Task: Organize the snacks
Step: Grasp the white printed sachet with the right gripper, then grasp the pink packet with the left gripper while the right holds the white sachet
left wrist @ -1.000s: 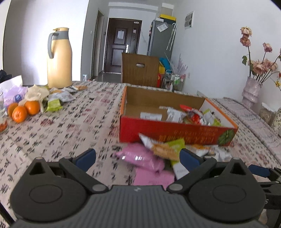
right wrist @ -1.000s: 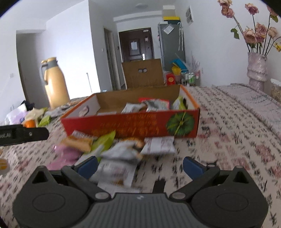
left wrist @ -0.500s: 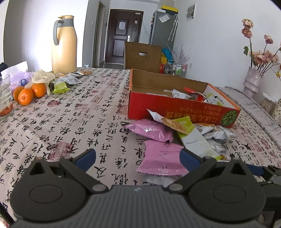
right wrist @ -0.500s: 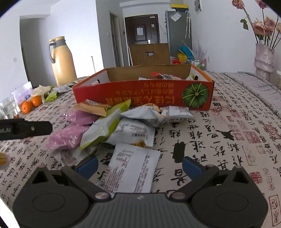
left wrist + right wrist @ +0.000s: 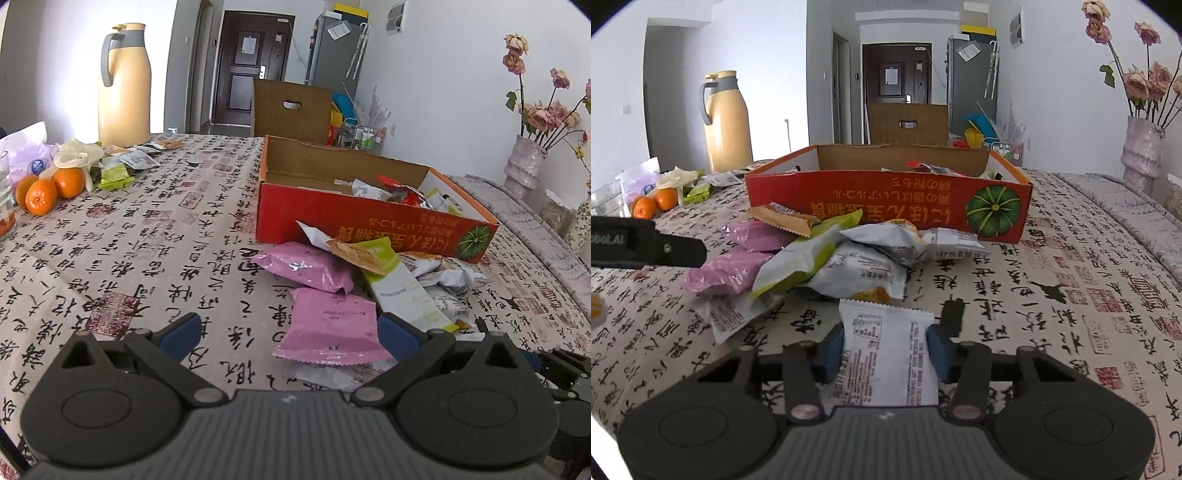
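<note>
Fingers (image 5: 934, 350) newly around lengthwise white packet (image 5: 886, 350)

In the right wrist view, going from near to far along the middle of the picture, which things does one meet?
White snack packet between the right gripper fingers → grey-white packet in the pile → red cardboard box → brown box with a handle hole → dark door.

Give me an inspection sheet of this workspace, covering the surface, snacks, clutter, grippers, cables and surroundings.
Surface: calligraphy-print tablecloth.
Job's things: open red cardboard box holding some packets; loose packets in front, including pink packet.
Clutter: oranges, yellow thermos jug.
Grippers: left gripper open; right gripper has just been closing, pads against white printed packet.
Cables: nothing seen.
Surroundings: vase of dried roses, dark door.
</note>
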Motion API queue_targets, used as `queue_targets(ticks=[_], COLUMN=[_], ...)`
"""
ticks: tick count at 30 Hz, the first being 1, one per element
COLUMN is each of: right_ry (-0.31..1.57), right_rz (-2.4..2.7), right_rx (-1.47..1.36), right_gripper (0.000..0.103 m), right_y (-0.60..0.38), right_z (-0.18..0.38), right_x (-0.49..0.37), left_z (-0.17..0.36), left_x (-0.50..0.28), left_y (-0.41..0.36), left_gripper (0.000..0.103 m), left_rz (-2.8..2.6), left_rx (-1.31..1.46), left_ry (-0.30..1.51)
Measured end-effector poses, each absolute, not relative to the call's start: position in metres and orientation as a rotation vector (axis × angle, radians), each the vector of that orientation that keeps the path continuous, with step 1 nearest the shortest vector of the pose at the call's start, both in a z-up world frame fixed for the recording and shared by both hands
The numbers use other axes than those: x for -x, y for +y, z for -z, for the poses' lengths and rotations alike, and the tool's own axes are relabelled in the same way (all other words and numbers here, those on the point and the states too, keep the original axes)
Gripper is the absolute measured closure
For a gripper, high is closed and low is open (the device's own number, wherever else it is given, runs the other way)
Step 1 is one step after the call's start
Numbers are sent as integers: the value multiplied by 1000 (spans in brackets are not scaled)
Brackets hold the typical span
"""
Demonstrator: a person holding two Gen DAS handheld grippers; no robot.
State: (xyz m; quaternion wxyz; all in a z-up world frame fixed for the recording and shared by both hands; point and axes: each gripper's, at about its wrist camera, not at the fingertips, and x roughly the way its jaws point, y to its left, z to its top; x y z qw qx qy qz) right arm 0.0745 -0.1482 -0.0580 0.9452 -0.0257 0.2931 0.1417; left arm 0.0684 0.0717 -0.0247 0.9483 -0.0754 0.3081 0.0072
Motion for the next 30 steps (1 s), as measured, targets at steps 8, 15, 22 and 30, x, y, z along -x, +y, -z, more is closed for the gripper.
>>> queue_targets(ticks=[8, 15, 22, 30], right_ry=[581, 583, 559, 544], right_rz=[-218, -178, -166, -183], right_rx=[8, -1, -15, -28], right_gripper=[57, 57, 57, 57], right_y=[-174, -188, -191, -195], right_z=[54, 54, 52, 50], right_x=[-84, -98, -104, -104], left_z=[29, 37, 38, 44], left_x=[-93, -105, -112, -123], left_y=[64, 58, 50, 39], left_gripper=[0, 0, 5, 34], left_rz=[10, 1, 13, 25], left_rx=[139, 134, 103, 107], left_ry=[684, 715, 730, 791])
